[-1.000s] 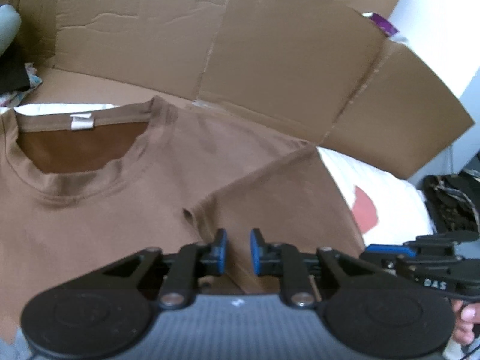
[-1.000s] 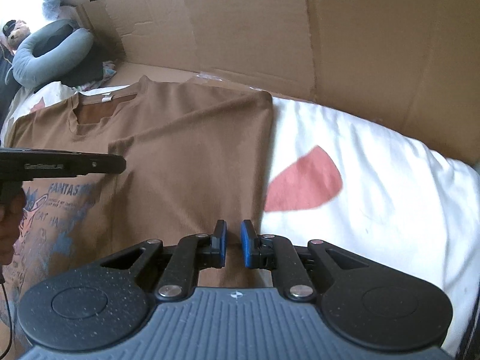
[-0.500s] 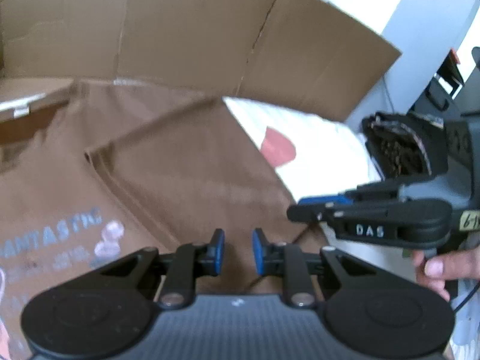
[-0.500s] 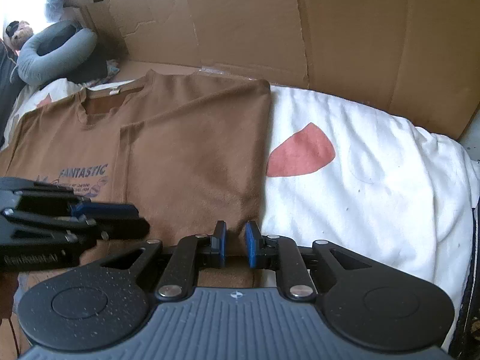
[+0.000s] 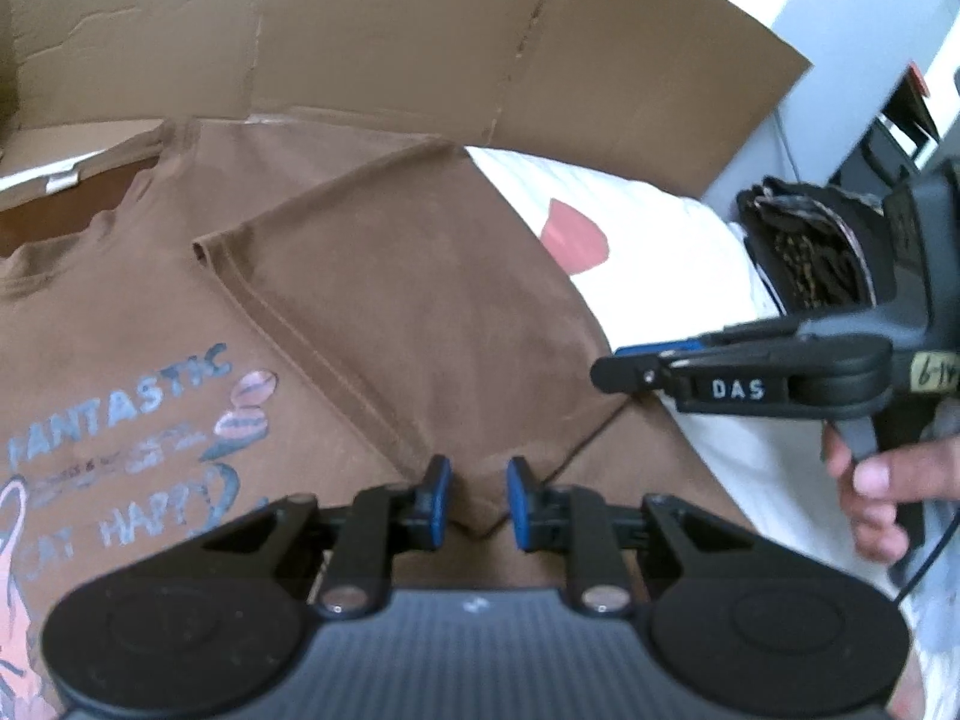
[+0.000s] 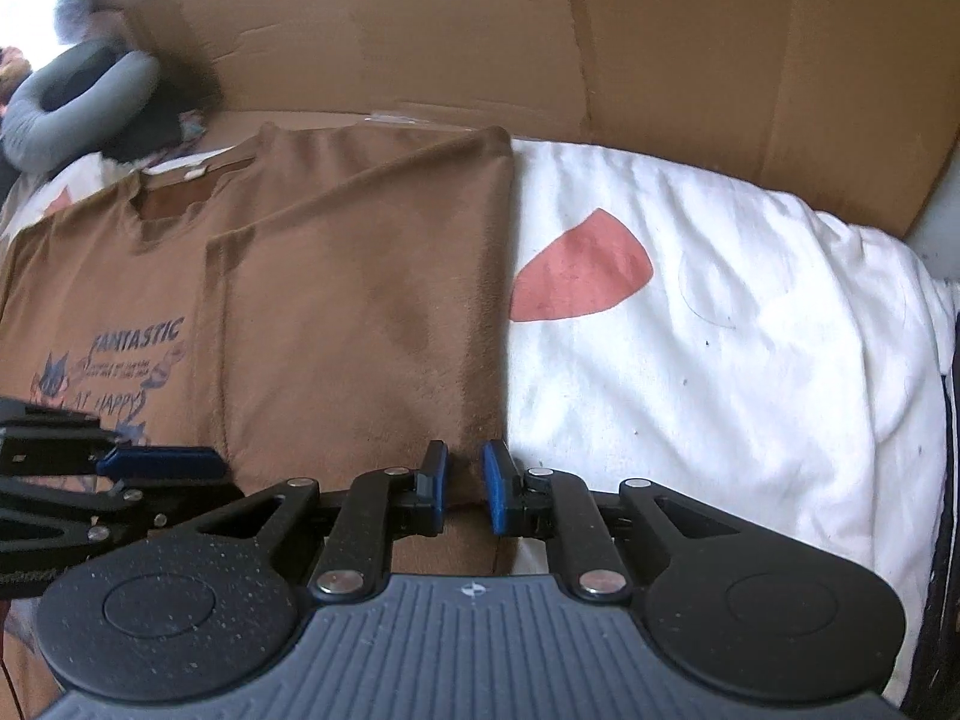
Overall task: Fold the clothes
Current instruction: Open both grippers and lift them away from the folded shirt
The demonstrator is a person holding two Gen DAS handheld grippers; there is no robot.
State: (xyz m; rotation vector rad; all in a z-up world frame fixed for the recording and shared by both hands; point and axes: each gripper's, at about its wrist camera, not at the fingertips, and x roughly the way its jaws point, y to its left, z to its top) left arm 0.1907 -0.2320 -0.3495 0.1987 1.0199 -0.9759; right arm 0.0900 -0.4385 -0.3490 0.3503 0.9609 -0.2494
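Note:
A brown T-shirt (image 5: 390, 300) with a blue "FANTASTIC" print lies flat on a white sheet, its right side folded inward over the body. It also shows in the right wrist view (image 6: 336, 312). My left gripper (image 5: 478, 501) hovers over the lower corner of the folded flap, jaws a little apart with nothing between them. My right gripper (image 6: 461, 483) hovers at the shirt's right folded edge, jaws a little apart and empty. The right gripper also shows from the side in the left wrist view (image 5: 750, 375).
The white sheet (image 6: 720, 330) with a red patch (image 6: 579, 276) covers the bed to the right. Cardboard panels (image 6: 600, 42) stand behind the shirt. A grey neck pillow (image 6: 72, 96) lies at the far left. A dark patterned garment (image 5: 810, 252) sits at the bed's right side.
Both grippers have drawn back toward the shirt's lower part. The left view swung from the collar to the folded flap and print. The right jaws opened slightly.

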